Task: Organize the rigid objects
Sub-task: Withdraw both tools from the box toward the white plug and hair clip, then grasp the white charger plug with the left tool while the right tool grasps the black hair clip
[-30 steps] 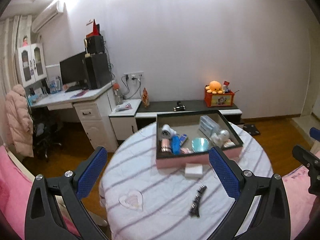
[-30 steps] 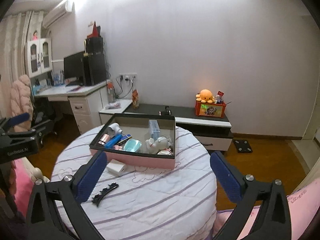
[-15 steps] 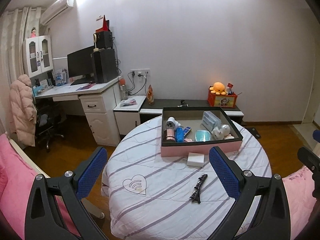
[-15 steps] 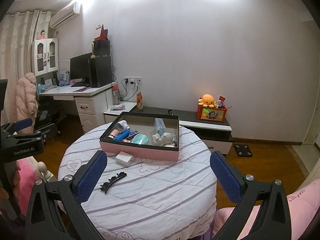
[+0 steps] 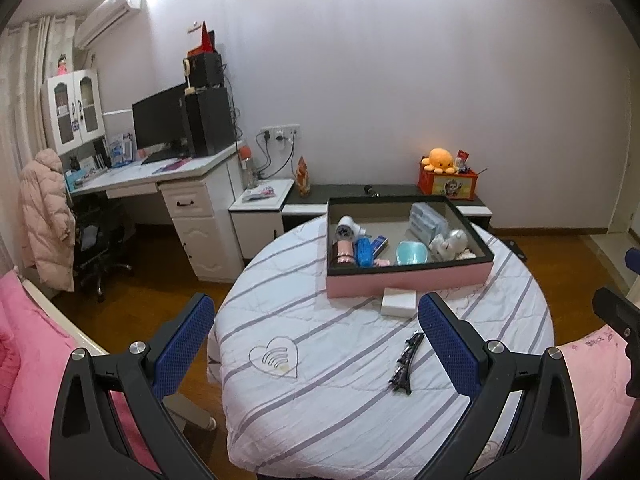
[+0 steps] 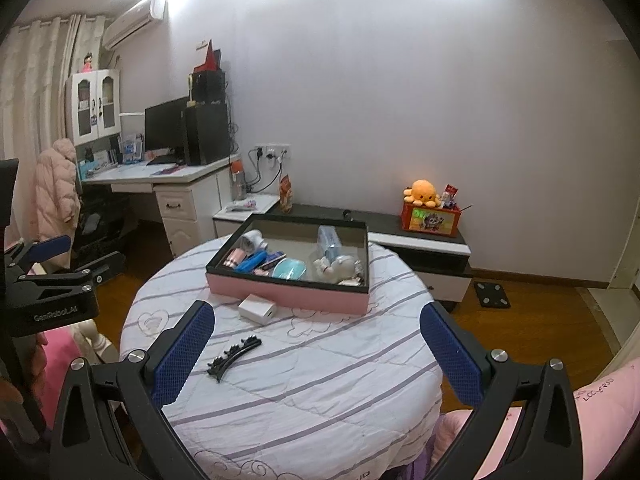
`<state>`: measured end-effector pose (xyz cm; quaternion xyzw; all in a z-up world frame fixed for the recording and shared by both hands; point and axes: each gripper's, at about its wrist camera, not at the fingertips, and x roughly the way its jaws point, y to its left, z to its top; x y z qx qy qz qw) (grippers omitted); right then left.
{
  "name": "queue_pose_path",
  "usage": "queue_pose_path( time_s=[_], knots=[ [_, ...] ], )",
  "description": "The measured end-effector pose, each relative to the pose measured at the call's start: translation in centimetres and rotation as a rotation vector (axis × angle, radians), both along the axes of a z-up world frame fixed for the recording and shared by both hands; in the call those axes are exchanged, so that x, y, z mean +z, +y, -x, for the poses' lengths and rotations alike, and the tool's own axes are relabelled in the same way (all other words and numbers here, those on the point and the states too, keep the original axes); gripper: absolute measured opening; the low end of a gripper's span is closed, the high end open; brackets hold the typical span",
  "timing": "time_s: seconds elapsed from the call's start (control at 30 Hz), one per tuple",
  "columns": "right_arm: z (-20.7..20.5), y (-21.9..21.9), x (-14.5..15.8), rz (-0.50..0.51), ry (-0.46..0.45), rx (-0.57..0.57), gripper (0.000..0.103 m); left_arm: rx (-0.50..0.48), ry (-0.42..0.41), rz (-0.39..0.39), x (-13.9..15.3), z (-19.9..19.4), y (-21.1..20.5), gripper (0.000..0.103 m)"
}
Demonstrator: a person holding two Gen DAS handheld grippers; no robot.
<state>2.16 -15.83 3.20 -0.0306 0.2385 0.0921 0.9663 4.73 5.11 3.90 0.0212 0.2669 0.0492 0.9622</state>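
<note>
Both grippers are hanging wide open and empty, the left gripper [image 5: 316, 340] and the right gripper [image 6: 318, 350] each hovering above the near edge of the round table [image 5: 320, 408]. One black hair clip [image 5: 406, 362] is lying nearest on the striped cloth, and one white box [image 5: 397, 303] is sitting beyond it, touching the pink tray [image 5: 408, 280]. That one tray is holding about eight small items, including one blue tube [image 5: 363, 252].

Left tool [image 5: 316, 344] and right tool [image 6: 316, 352], jaws wide apart, both empty.
</note>
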Motion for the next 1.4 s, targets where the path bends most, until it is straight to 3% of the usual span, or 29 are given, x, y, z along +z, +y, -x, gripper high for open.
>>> queue_pose_path(
  time_s=[0.53, 0.83, 1.13, 1.2, 1.27, 1.3, 1.37, 1.4],
  knots=[
    [-4.4, 7.4, -3.8, 0.107, 0.209, 0.104, 0.103, 0.118, 0.154, 0.039, -5.7, -0.5, 5.7, 0.103],
    [-8.4, 13.4, -9.0, 0.192, 0.381, 0.174, 0.103, 0.157, 0.245, 0.116, -9.9, -2.9, 10.2, 0.103],
    [-13.0, 14.5, -14.3, 0.212, 0.529, 0.135, 0.102, 0.147, 0.365, 0.134, -14.2, -6.6, 11.8, 0.103],
    [-13.5, 14.3, -15.0, 0.188, 0.542, 0.157, 0.091, 0.139, 0.385, 0.133, -14.7, -7.2, 11.7, 0.103],
    [-14.1, 14.0, -16.1, 0.178, 0.574, 0.162, 0.073, 0.129, 0.402, 0.13, -15.2, -7.8, 11.5, 0.103],
    [-14.3, 13.8, -16.7, 0.168, 0.595, 0.167, 0.058, 0.122, 0.41, 0.127, -15.4, -8.2, 11.1, 0.103],
    [-14.3, 13.0, -16.7, 0.125, 0.583, 0.18, 0.053, 0.106, 0.424, 0.124, -15.6, -8.8, 10.6, 0.103],
    [-14.3, 12.6, -16.6, 0.122, 0.584, 0.181, 0.045, 0.095, 0.431, 0.124, -15.6, -9.1, 10.2, 0.103]
  ],
)
